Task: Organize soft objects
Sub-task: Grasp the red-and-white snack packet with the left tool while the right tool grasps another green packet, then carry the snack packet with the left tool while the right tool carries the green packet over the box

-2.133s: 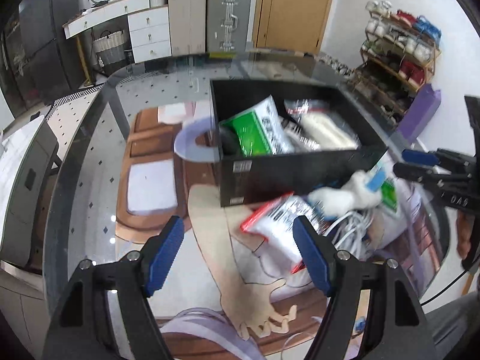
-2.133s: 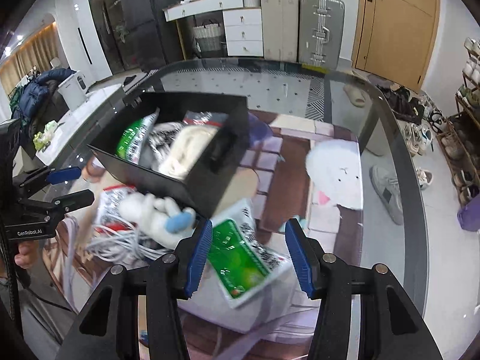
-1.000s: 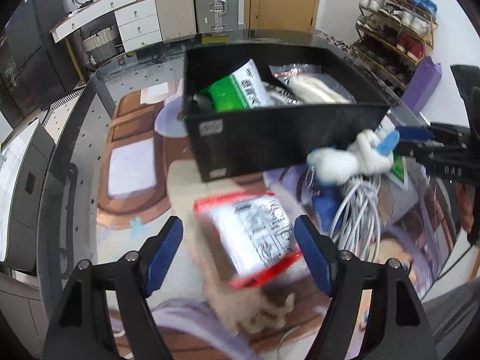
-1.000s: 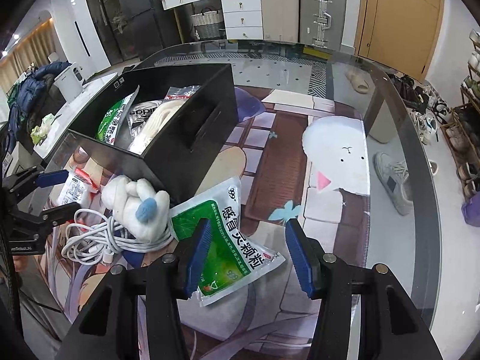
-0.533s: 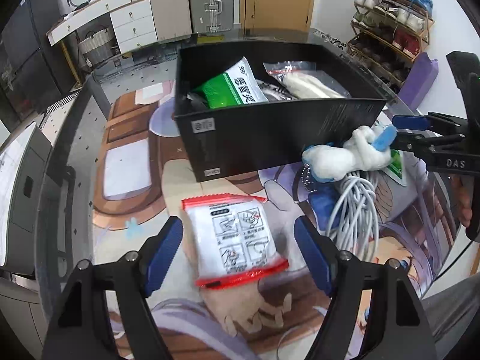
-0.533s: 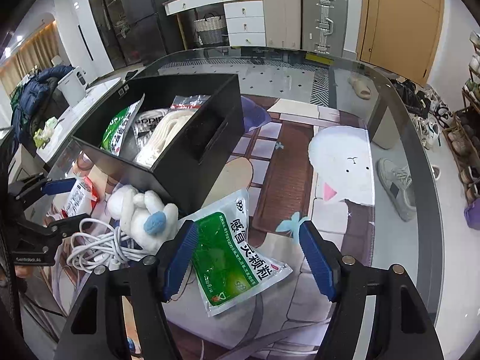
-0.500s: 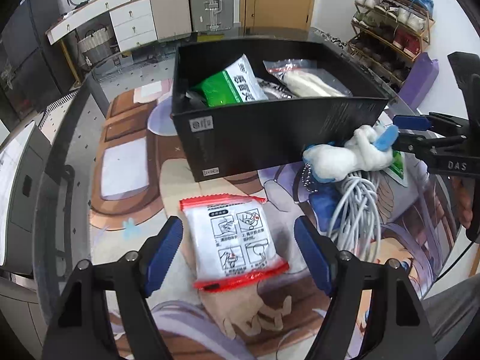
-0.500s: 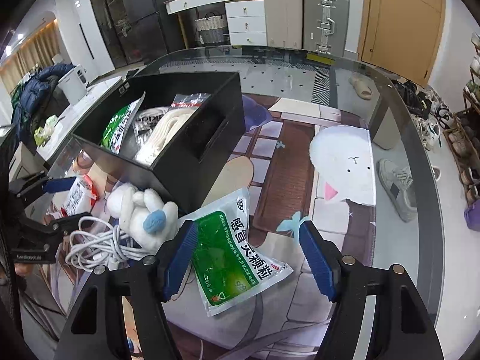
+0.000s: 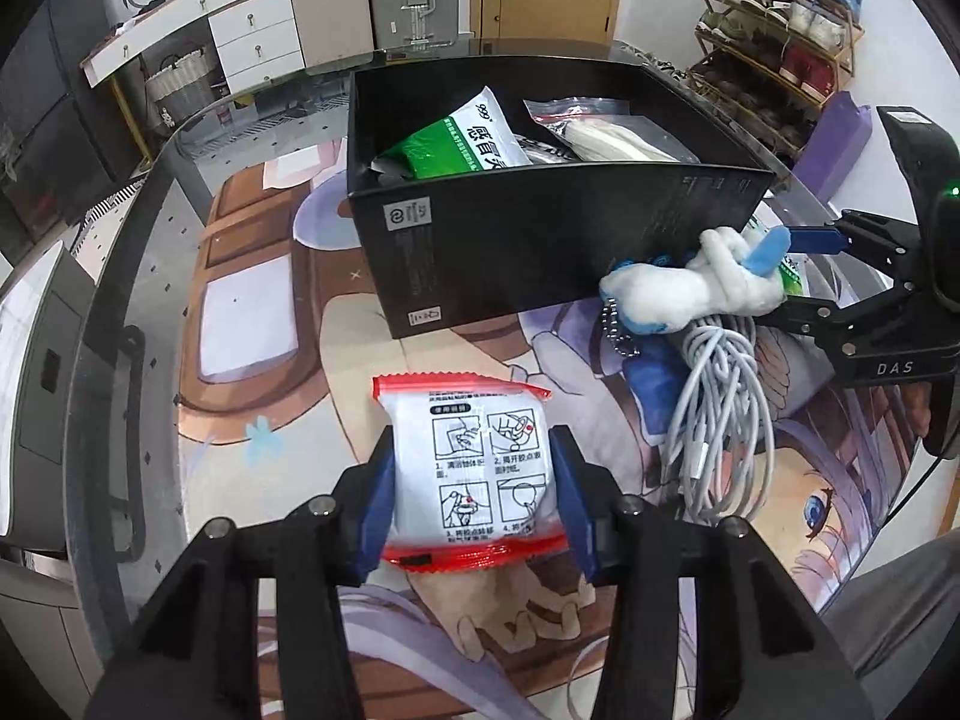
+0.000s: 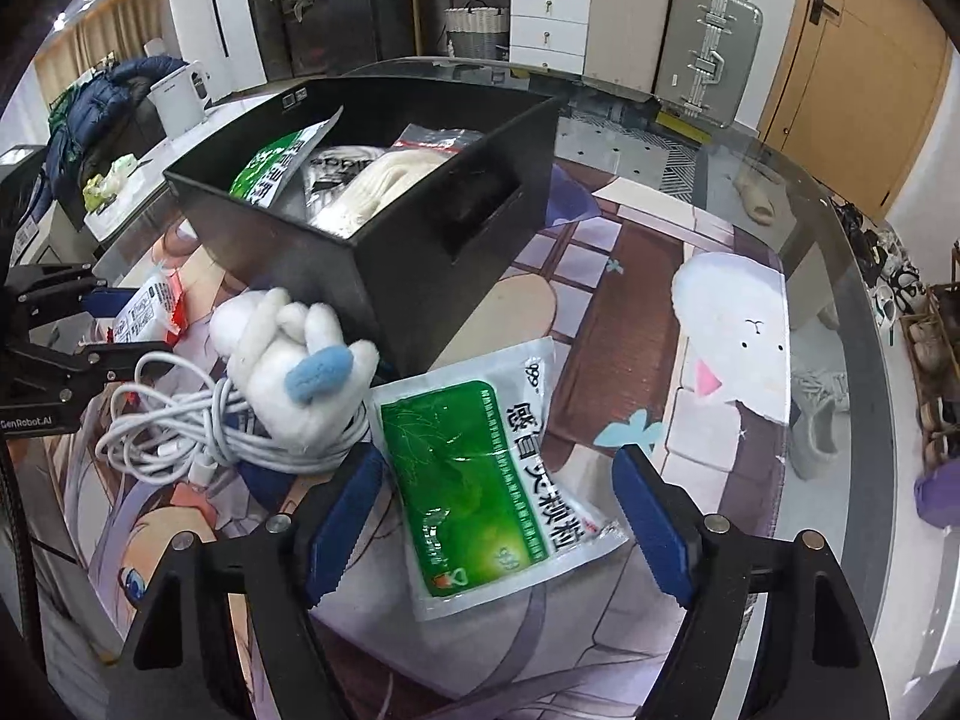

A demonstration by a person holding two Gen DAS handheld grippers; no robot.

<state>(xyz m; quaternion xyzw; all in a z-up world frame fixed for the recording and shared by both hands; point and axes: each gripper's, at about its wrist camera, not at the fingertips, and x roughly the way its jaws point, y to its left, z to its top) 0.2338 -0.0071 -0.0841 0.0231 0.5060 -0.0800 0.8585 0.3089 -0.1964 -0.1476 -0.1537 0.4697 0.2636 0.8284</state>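
Glass tabletop (image 9: 144, 276) with printed cartoon mat, carrying open black rectangular cardboard box (image 9: 540, 240) loaded with green-and-white sachet (image 9: 474, 141) and clear bag of white noodles (image 9: 606, 141). Beside box: coiled white cable (image 10: 198, 426), white plush toy with blue tail (image 10: 294, 372), flat green-and-white foil sachet (image 10: 486, 480). Left gripper (image 9: 474, 510): jaws clamped on red-edged white plastic packet (image 9: 474, 468); right gripper (image 10: 498, 516): jaws spread wide, straddling flat sachet without contact.
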